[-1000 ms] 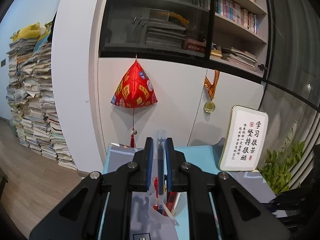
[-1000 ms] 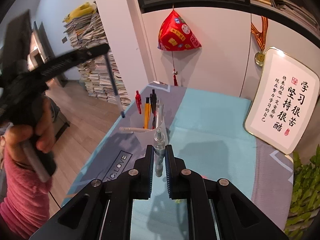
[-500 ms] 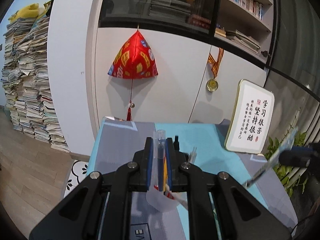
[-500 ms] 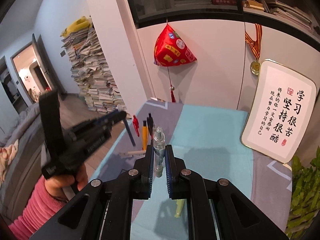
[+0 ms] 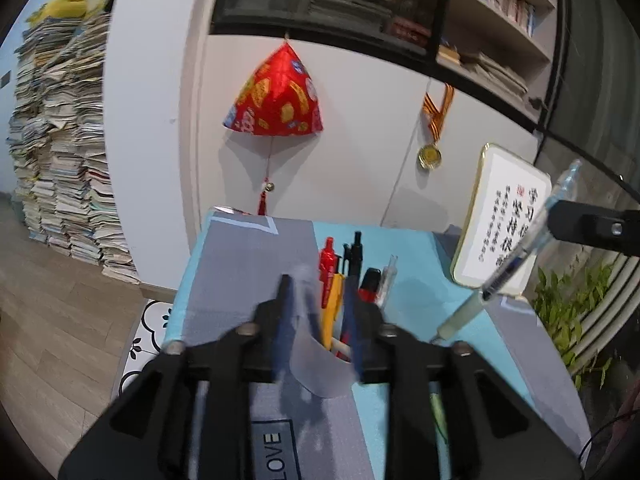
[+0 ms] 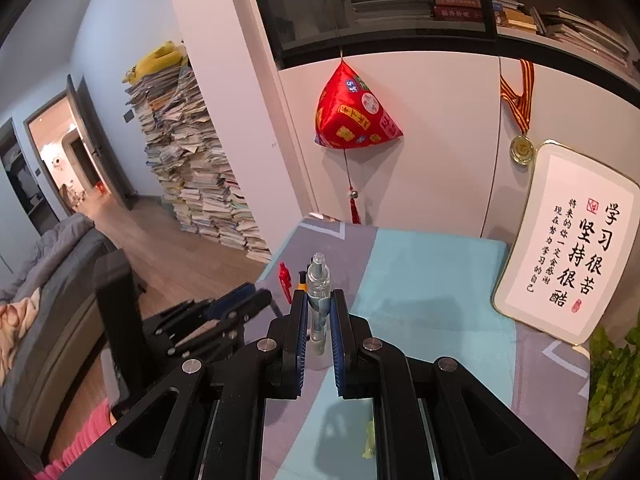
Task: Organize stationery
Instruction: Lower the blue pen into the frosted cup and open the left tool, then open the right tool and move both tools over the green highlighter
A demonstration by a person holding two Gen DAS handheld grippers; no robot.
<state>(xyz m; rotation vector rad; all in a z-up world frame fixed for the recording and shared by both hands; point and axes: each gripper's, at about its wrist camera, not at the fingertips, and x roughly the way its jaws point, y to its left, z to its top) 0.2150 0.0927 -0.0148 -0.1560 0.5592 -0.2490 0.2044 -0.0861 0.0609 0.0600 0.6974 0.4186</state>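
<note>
Pens (image 5: 340,280) stand in cup (image 5: 316,364), plaque (image 5: 500,220) right behind.

A translucent pen cup (image 5: 316,364) stands on the table, holding red, yellow and black pens (image 5: 340,276) upright. Another clear-barrelled pen (image 6: 318,296), click end up, is clamped upright above the table.

The tabletop (image 6: 432,280) wears a cloth of grey and turquoise panels, the grey one printed "LOVE" at the near end. A clear cup (image 5: 320,364) stands on the grey panel, holding pens (image 5: 338,280). A framed calligraphy sign (image 6: 576,248) stands tilted at the far right corner. A pale yellow-green pen (image 6: 370,438) lies on the turquoise near the front.
</note>
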